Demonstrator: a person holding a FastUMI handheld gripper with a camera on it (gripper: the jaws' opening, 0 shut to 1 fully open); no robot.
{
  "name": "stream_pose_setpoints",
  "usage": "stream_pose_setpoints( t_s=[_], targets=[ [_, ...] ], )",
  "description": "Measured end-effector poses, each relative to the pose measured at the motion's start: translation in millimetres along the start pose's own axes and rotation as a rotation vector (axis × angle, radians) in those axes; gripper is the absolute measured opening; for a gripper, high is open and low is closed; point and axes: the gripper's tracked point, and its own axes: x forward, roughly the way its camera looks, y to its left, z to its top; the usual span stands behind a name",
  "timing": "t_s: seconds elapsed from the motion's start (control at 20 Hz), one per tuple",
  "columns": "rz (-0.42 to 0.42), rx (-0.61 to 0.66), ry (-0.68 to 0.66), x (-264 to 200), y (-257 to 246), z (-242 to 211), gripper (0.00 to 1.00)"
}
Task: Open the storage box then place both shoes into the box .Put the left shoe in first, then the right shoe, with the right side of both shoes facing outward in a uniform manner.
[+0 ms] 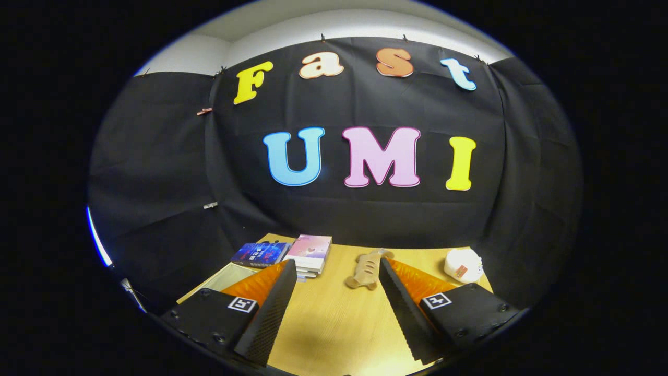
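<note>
My gripper [338,266] is held above a wooden table [334,324], open, with only bare tabletop between its fingers. Behind the left finger [271,308] a pale edge of a box [222,279] shows at the table's left side; its lid and inside are hidden. I see neither shoe from here.
Beyond the fingers, near the back of the table, lie a dark book [261,253], a stack of books with a pink cover [310,253], a tan bone-shaped plush toy [368,269] and a white plush toy [463,265]. The black cloth wall stands right behind them.
</note>
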Motion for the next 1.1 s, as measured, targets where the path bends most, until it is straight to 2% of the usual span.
stream_pose_setpoints(
  t_s=[0.25,0.45,1.1],
  targets=[
    [-0.031,-0.066,-0.114,-25.3,-9.2,13.6,0.98],
    [-0.041,-0.130,-0.147,-34.8,-6.7,7.3,0.98],
    [-0.033,-0.160,-0.153,-32.0,-0.5,3.8,0.98]
  ],
)
